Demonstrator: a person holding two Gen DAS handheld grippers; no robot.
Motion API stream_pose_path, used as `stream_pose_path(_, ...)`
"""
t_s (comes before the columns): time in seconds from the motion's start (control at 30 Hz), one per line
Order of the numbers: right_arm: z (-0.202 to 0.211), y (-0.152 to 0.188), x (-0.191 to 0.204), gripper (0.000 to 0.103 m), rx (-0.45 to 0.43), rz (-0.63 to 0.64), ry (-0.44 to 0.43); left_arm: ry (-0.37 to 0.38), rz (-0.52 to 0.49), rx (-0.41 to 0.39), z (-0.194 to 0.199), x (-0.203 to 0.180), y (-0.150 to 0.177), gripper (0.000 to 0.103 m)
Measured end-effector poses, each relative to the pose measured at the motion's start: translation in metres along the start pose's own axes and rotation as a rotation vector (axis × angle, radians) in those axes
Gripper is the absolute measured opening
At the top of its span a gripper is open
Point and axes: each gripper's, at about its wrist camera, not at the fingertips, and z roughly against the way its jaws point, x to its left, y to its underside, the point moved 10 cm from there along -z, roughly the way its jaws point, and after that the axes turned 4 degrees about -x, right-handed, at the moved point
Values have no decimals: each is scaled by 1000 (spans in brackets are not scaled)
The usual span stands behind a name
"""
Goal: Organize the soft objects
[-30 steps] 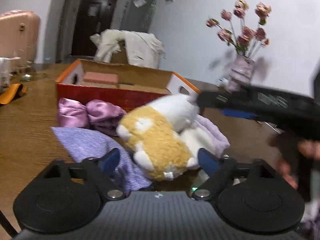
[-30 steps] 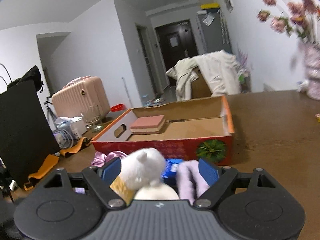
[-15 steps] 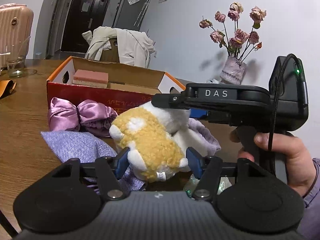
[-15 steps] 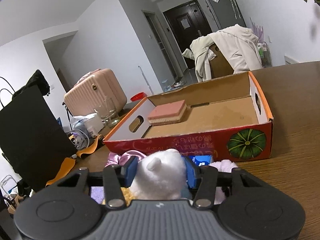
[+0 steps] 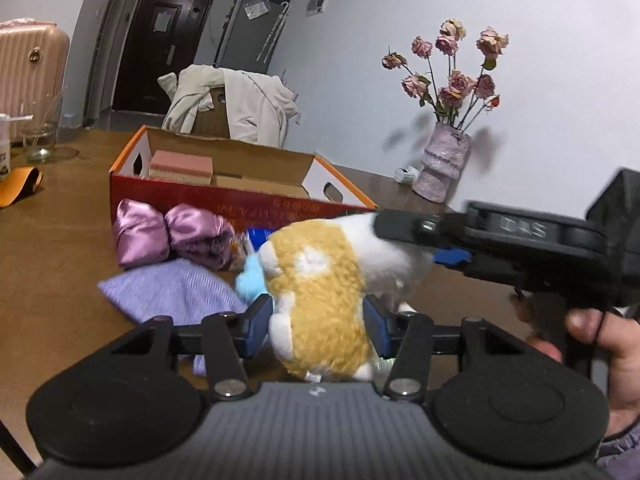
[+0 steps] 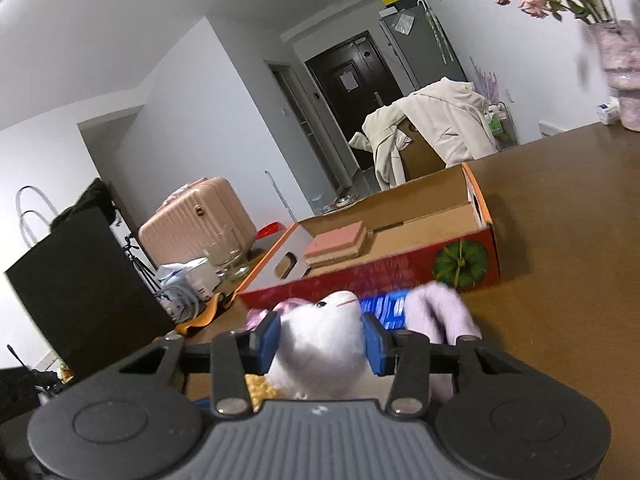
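Observation:
A yellow and white plush toy (image 5: pixel 320 280) is held by both grippers above the brown table (image 5: pixel 52 240). My left gripper (image 5: pixel 318 326) is shut on its yellow body. My right gripper (image 6: pixel 320 340) is shut on its white head (image 6: pixel 324 332); that gripper shows from the side in the left wrist view (image 5: pixel 404 228). A purple satin bundle (image 5: pixel 168 236), a lavender cloth (image 5: pixel 176 292) and a small light-blue piece (image 5: pixel 250 280) lie by the toy. A pale purple soft item (image 6: pixel 440 312) lies right of the head. The open red cardboard box (image 5: pixel 240 200) behind holds a pink sponge (image 5: pixel 182 164).
A blue packet (image 6: pixel 384 306) lies before the box. A vase of dried roses (image 5: pixel 444 160) stands at the table's back right. A glass (image 5: pixel 38 140) and an orange strap (image 5: pixel 18 186) are at the left. A black bag (image 6: pixel 72 284) stands left in the right wrist view.
Both grippers closed on the plush toy and lifted it up off the lavender cloth. The right gripper's view has tilted and risen a little.

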Motion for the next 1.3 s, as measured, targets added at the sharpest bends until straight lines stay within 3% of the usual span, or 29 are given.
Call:
stream_pose_path(0.27,51,71,28,41,41,15,33,7,26,86,35,15,50,51)
stream_pose_path(0.4,68,90,34,41,29,0,47,-10,-41,63,48,15,54,58)
stream_pose_path(0.5,76,106,41,40,54,13,54,-116,-61,25,57,28,52,63)
stream_pose_path(0.6,82,120,51,42,85,47,48,-135,-27,-19,74,40,46,69)
stream_pose_path(0.63,86,121,54,43,79,71,51,-135,-7,-26,78,43,44,72)
stream_pose_path(0.73,91,114,57,64,54,136,72,-131,33,-33,82,51,41,72)
stream_pose_path(0.77,89,113,57,67,54,154,80,-123,43,-27,80,51,42,74)
stream_pose_path(0.87,78,113,56,67,69,196,90,-115,73,15,65,49,48,76)
stream_pose_path(1.1,57,114,45,67,82,233,125,-59,47,28,48,34,54,76)
stream_pose_path(1.17,51,112,39,67,79,240,139,-73,33,28,43,34,53,69)
stream_pose_path(1.3,44,115,42,67,124,278,119,-126,66,31,37,50,50,65)
